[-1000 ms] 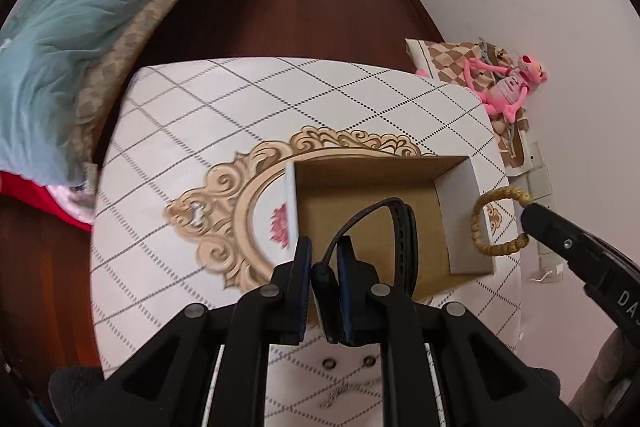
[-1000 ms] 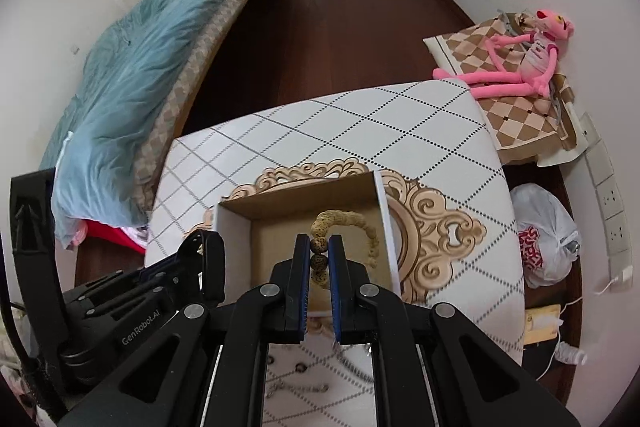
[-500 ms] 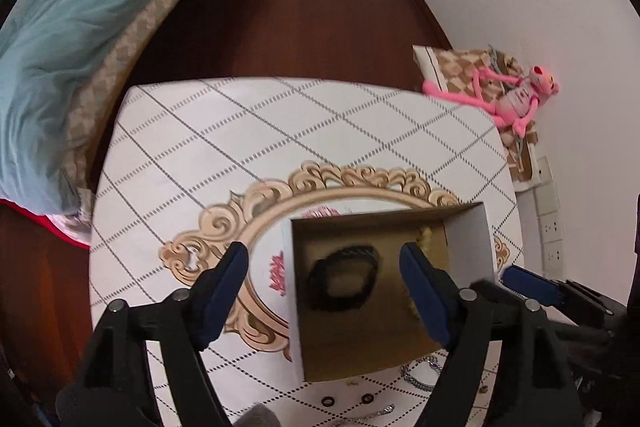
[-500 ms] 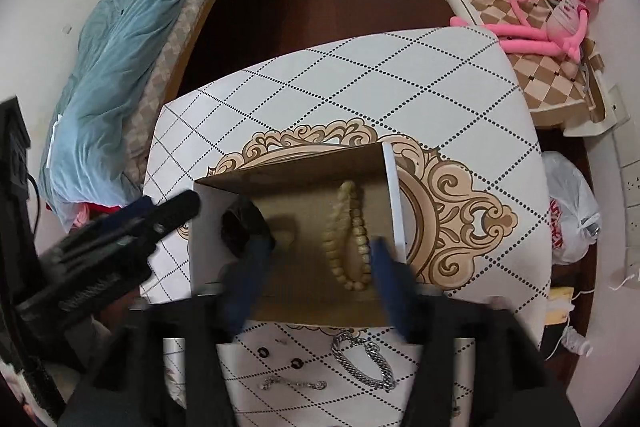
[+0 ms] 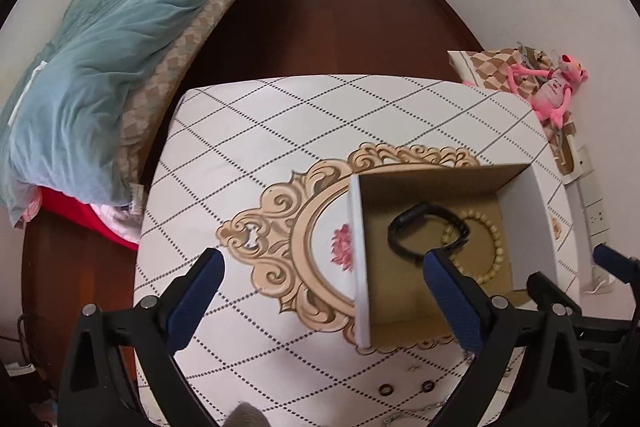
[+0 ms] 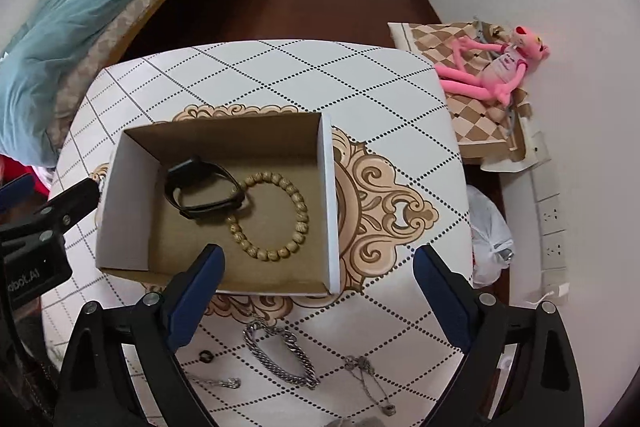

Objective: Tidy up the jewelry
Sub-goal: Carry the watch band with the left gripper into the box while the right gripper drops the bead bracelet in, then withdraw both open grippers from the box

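Both grippers, left gripper (image 5: 320,285) and right gripper (image 6: 318,277), are opening with nothing between them, the black band (image 6: 202,189) and bead bracelet (image 6: 272,217) lying in the box (image 6: 330,203), while the silver chain (image 6: 280,355) and small rings (image 5: 386,389) wait on the table (image 6: 280,75).

Soft, even indoor light; sharp centre, strong fisheye bending and dark corners.

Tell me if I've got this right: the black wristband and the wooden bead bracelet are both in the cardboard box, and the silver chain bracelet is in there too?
Not quite. The black wristband and wooden bead bracelet lie in the cardboard box, but the silver chain bracelet lies outside it on the table, as the right wrist view shows.
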Tool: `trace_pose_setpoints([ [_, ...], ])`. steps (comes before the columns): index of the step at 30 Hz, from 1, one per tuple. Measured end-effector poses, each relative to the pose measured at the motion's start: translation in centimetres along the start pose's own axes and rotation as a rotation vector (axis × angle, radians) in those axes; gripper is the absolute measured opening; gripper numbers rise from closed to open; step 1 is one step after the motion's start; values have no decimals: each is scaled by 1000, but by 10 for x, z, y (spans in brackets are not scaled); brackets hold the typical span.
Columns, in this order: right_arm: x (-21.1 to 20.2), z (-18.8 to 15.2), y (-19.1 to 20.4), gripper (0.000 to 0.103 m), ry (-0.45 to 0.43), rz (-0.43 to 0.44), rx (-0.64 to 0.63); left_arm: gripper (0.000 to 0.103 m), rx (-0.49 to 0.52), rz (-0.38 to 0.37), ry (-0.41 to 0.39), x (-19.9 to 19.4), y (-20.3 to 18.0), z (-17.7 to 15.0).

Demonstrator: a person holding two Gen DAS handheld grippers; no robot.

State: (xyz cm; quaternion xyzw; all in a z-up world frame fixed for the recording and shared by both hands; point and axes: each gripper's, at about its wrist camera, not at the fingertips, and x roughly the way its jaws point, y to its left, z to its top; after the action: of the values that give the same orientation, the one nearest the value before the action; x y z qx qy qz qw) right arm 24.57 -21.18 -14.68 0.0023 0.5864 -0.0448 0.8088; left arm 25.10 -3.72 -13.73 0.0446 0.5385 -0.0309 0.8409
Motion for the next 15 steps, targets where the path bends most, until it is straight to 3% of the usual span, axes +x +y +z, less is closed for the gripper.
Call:
trace_pose_setpoints([
  [8,-16,-10,0,97,-27,5,17,101,-27,48,-34,-24,3,-13],
  [15,-55,-23,-2,97,-103,14,27,101,-38,58,-97,-64,4,-25],
])
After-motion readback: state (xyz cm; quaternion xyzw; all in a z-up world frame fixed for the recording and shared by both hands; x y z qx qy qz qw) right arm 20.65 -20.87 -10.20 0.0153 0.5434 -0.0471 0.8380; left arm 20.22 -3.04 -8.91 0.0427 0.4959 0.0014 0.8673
